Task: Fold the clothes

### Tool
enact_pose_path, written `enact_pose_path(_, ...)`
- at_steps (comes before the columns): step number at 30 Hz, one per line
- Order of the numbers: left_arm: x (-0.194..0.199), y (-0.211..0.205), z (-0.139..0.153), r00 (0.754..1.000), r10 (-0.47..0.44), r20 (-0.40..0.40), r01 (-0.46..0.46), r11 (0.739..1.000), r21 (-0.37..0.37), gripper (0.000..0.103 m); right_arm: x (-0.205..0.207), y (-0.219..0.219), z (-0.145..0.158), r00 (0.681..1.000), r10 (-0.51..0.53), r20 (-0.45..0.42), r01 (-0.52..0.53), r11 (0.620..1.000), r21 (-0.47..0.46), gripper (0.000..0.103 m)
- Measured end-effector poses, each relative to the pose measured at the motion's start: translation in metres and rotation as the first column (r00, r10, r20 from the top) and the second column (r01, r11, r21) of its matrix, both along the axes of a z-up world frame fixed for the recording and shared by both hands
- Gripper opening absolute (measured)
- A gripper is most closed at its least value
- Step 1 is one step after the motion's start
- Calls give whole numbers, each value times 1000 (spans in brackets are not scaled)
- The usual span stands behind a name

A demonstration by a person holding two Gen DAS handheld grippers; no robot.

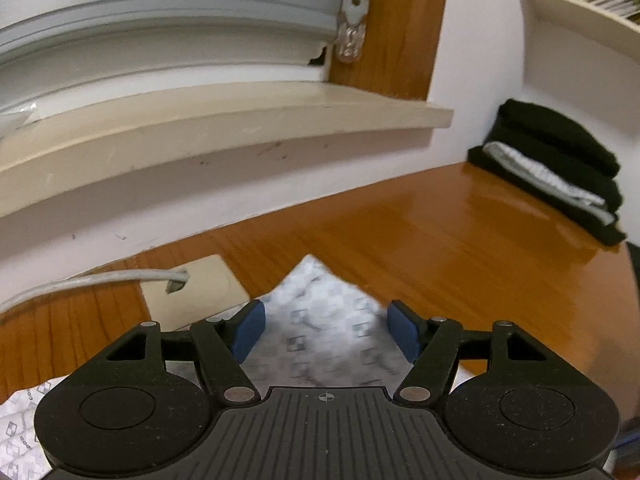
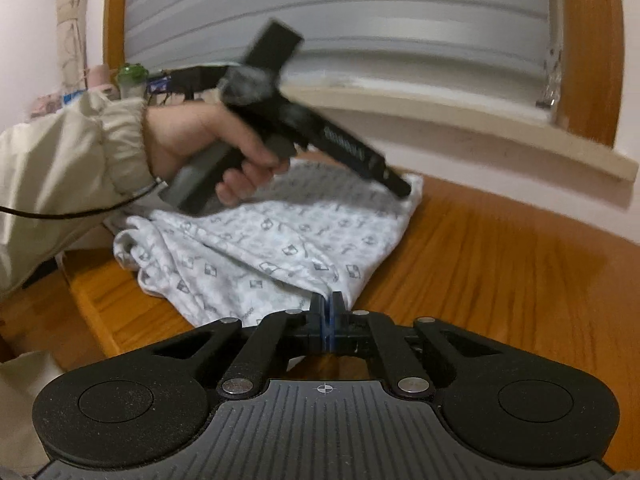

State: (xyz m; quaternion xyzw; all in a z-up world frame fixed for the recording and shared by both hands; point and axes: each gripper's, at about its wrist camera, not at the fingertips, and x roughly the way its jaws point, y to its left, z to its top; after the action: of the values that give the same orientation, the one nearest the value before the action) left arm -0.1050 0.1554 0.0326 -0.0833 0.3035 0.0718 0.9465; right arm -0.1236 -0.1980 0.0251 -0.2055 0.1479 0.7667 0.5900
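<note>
White patterned garment (image 2: 264, 248) lies rumpled on wooden table (image 2: 500, 264) below window sill (image 1: 224, 120). Right gripper (image 2: 329, 312) pressed together, pinching garment's near edge. Left gripper (image 1: 326, 332) spread wide over garment corner, pads not touching cloth. Folded dark clothes (image 1: 560, 168) stacked at table's far end.

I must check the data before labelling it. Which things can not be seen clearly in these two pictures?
- Patterned white garment: its type is unclear; in the left wrist view the left gripper body hides most of it.
- Cloth edge inside the shut right gripper: hidden by the pads.
- Folded dark stack: number of pieces unclear, partly cut off at the right edge.
- The person's hand and handle: motion-blurred in the right wrist view.
</note>
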Motion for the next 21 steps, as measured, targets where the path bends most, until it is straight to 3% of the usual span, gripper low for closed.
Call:
enact_pose_path(4,3,7,-10,1000,26,-11,-27,1000,-13,67,-3,-26,14,999,43,11,-43,999,1,2)
enact_pose_path(10,4,8,-10,1000,23,-16,-23,1000,-13,69,-5,-31,0,998,66,21,-65,996,-61,2)
enact_pose_path(15,5,3,-9,1000,5,-27,-4,1000,4,78,5,-40,11,999,40,2,-40,999,-36,4)
enact_pose_path(19,7,-5,-9,999,5,-46,-3,999,42,80,-1,-31,18,998,18,-60,-16,999,39,33)
enact_pose_path(21,9,-10,-10,998,-2,-56,5,998,60,81,-12,-17,17,994,40,-100,-35,998,47,34)
